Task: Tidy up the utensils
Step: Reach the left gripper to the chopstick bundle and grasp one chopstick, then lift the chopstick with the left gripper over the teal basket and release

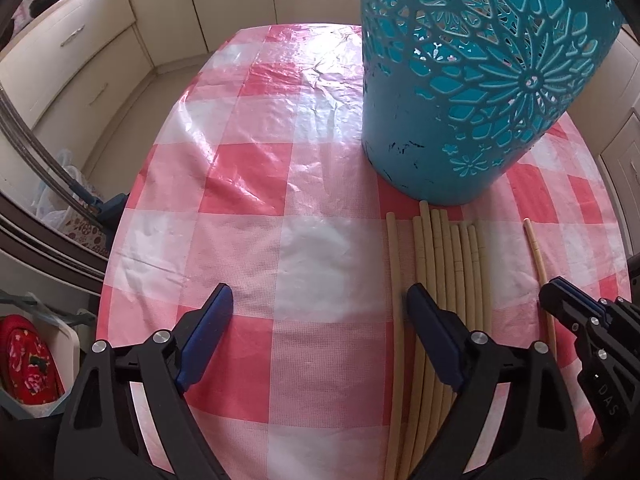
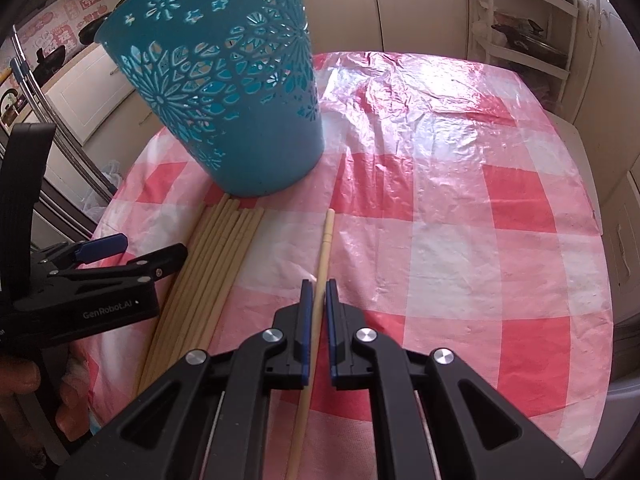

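Note:
A teal cut-out basket (image 1: 476,80) stands on the pink checked tablecloth (image 1: 280,184); it also shows in the right wrist view (image 2: 236,92). Several pale chopsticks (image 1: 452,264) lie in a bundle in front of it, also in the right wrist view (image 2: 212,264). One single chopstick (image 2: 322,264) lies apart to the right. My right gripper (image 2: 319,285) is nearly shut around this single chopstick, which runs between its pads. My left gripper (image 1: 320,300) is open and empty, its right finger (image 1: 432,332) over the bundle's left side.
Cream kitchen cabinets (image 1: 72,52) surround the table. A white shelf rack (image 2: 524,32) stands at the back right. A bin with red cloth (image 1: 28,360) sits on the floor at the left. The table edge (image 2: 592,216) curves off at the right.

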